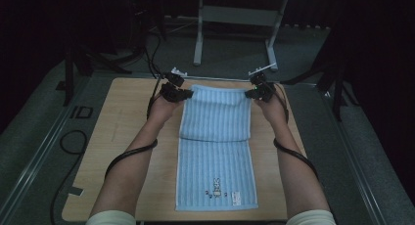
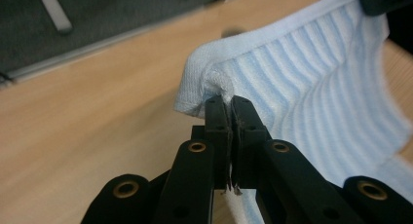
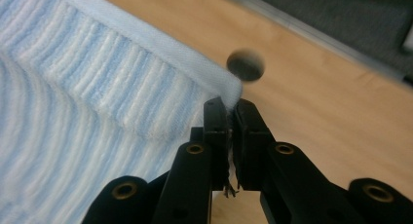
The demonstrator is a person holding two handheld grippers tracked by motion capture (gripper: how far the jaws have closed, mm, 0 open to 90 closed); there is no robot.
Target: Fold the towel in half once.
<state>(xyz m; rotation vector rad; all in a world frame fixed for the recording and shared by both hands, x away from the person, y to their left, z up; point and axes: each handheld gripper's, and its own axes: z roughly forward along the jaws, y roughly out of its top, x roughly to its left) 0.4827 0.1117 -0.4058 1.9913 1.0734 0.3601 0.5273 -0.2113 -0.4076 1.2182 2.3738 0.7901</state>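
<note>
the left gripper [image 2: 229, 103] is pinched tight on the far-left corner of the blue striped towel [image 1: 215, 151], and the right gripper [image 3: 228, 106] is clamped the same way on the far-right corner. on the wooden table [image 1: 122, 151] the towel runs from 12 o'clock to 6 o'clock, its far end raised, its near end flat. to fold it well, i'd judge both hands should travel toward 6 o'clock together, level and equally spaced, keeping the held edge taut, so the corners land square on the near hem [image 1: 216, 208].
</note>
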